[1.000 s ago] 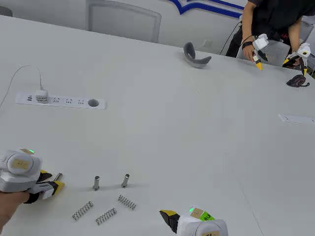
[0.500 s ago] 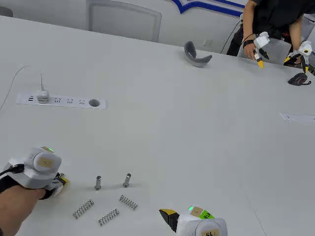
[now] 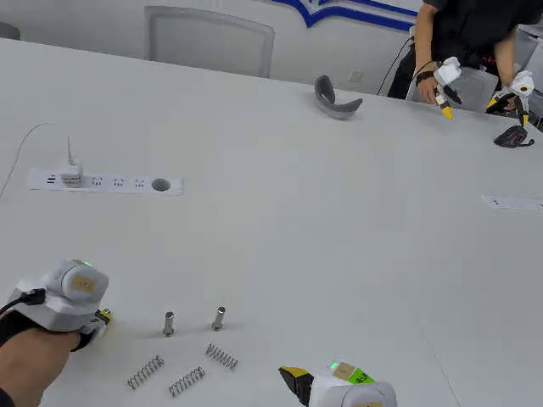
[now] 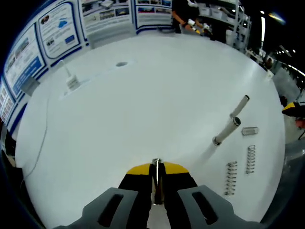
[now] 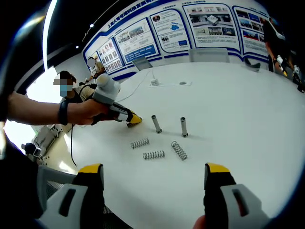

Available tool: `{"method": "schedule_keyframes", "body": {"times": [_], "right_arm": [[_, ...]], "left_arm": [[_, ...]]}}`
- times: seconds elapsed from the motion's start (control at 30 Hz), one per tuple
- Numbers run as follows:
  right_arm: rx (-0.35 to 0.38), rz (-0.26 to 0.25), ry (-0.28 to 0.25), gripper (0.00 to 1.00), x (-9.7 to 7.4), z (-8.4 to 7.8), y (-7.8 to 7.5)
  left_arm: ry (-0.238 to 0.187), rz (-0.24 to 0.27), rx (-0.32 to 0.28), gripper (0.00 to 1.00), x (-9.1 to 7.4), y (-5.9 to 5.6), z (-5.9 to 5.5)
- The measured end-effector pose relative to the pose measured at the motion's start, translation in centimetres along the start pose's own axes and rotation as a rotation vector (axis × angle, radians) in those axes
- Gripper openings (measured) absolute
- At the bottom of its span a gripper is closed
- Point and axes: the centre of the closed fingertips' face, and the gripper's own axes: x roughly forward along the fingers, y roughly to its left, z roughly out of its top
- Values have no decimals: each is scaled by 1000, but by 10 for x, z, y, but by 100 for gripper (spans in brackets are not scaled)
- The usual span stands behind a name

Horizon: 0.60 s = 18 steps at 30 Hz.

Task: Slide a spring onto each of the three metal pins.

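White bench [image 3: 339, 220] with stray office gear
A white power strip [image 3: 106, 182] lies at the left with a plug [image 3: 71, 170] in it; a grey curved piece [image 3: 335, 95] rests near the far edge, beyond which are a grey chair [image 3: 208, 38] and a person in black [image 3: 475, 25].

Print on the wall posters [image 5: 171, 29] is unreadable.
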Motion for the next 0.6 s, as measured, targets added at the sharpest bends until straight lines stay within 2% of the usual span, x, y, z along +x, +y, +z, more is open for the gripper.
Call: {"method": "schedule_keyframes", "body": {"times": [0.13, 0.37, 0.6], "right_arm": [[12, -10, -10, 88, -2, 2, -4], [21, -12, -14, 87, -5, 0, -7], [18, -16, -11, 87, -7, -2, -9]], "left_arm": [[-22, 0, -20, 7, -8, 1, -2], [-35, 3, -29, 7, -19, 3, -3], [-61, 12, -45, 7, -28, 7, -1]]}}
